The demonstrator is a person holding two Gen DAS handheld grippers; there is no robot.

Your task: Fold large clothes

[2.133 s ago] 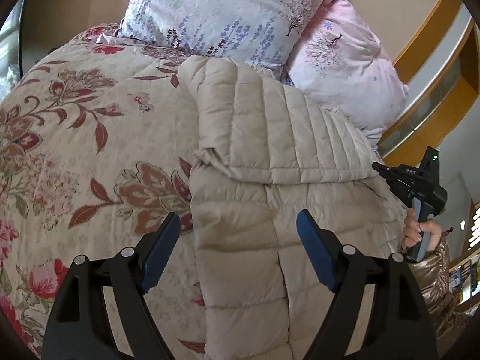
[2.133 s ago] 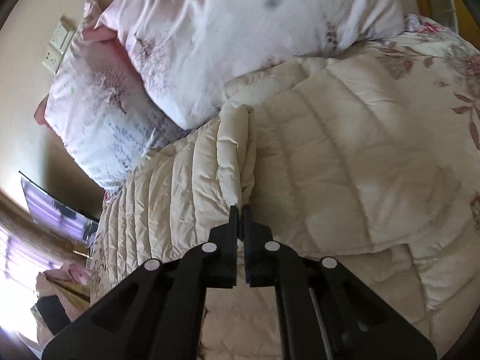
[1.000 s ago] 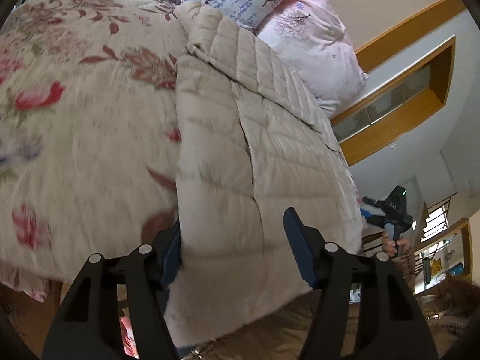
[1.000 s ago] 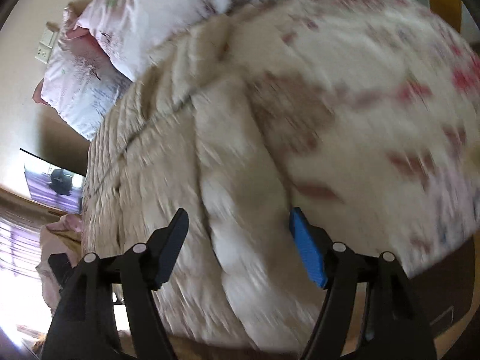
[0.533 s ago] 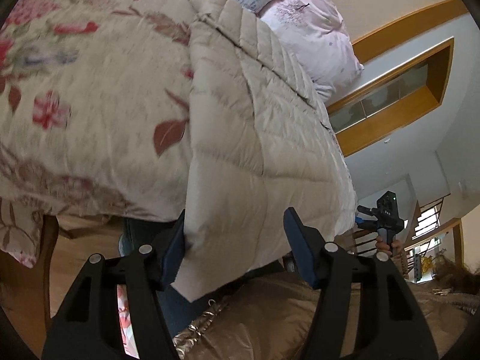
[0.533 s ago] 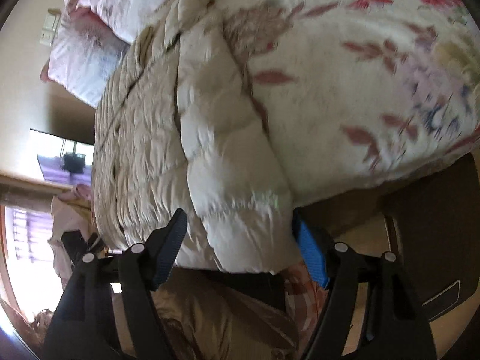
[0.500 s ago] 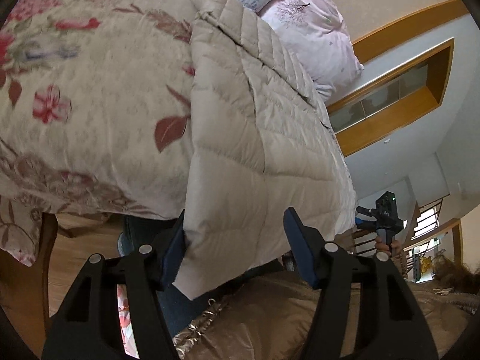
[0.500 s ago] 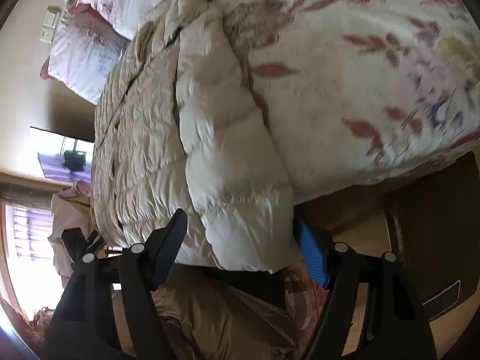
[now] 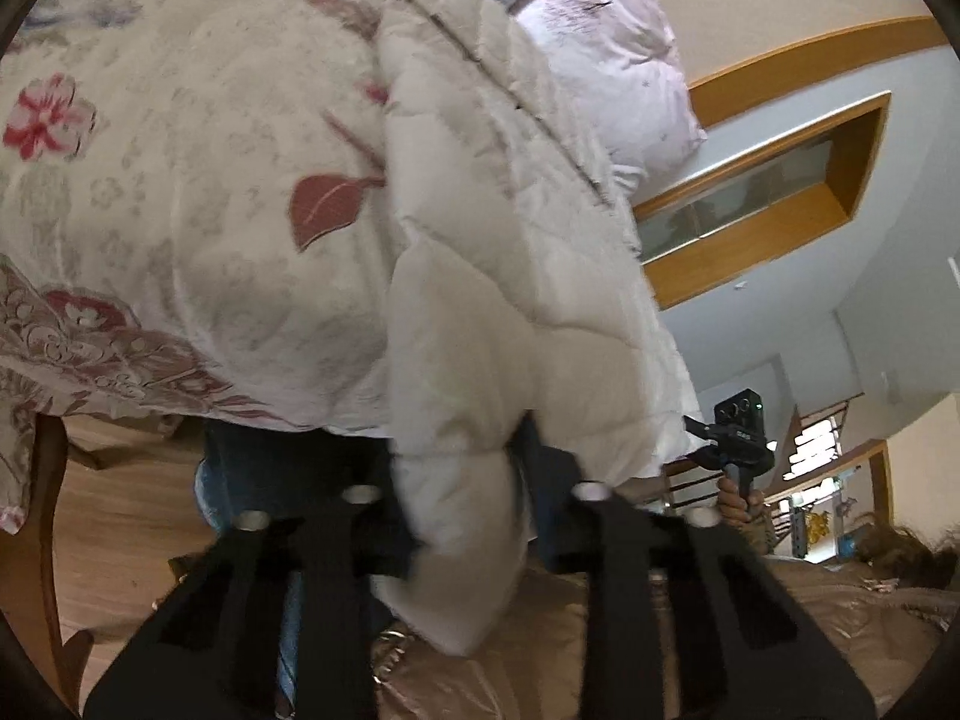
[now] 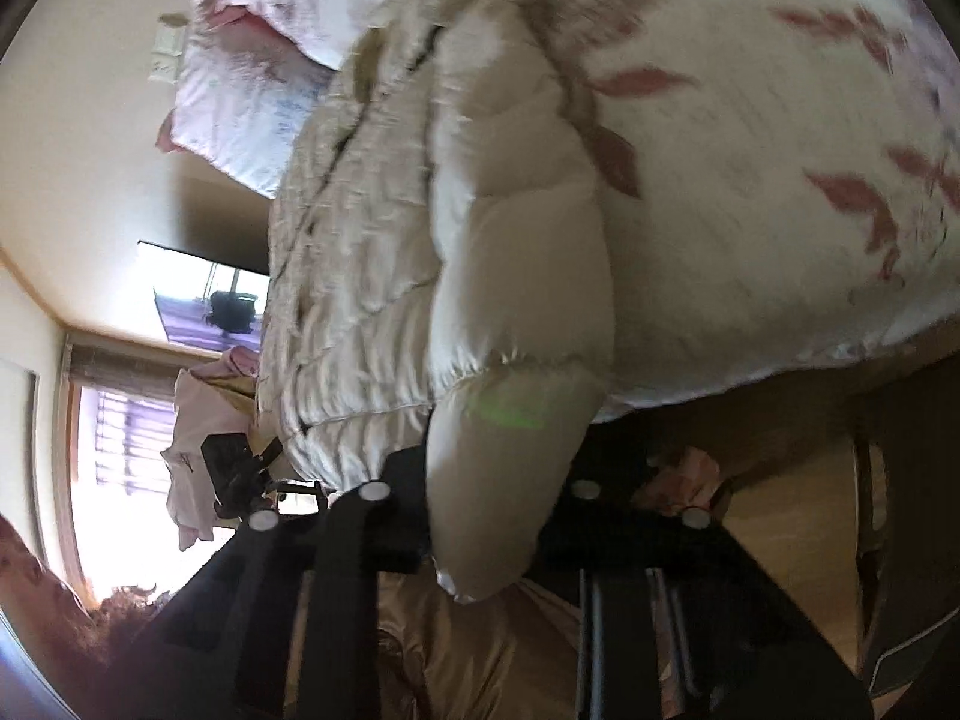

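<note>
A beige quilted down jacket [image 9: 516,252] lies lengthwise on the bed, its hem hanging over the near edge. My left gripper [image 9: 465,498] is shut on the hem's left corner, which bunches between the fingers. In the right wrist view the jacket [image 10: 372,276] runs away toward the pillows, and my right gripper [image 10: 486,516] is shut on the hem's right corner. The right gripper also shows in the left wrist view [image 9: 735,438], and the left gripper in the right wrist view [image 10: 240,468].
A floral bedspread [image 9: 180,168] covers the bed. Pink and white pillows [image 9: 588,42] lie at the head against the wall. The person's shiny tan coat [image 9: 780,630] and jeans are just below the grippers. Wooden floor [image 9: 120,510] is under the bed edge.
Both grippers have moved onto the hanging hem and closed on its corners; half a second ago both were open around it.
</note>
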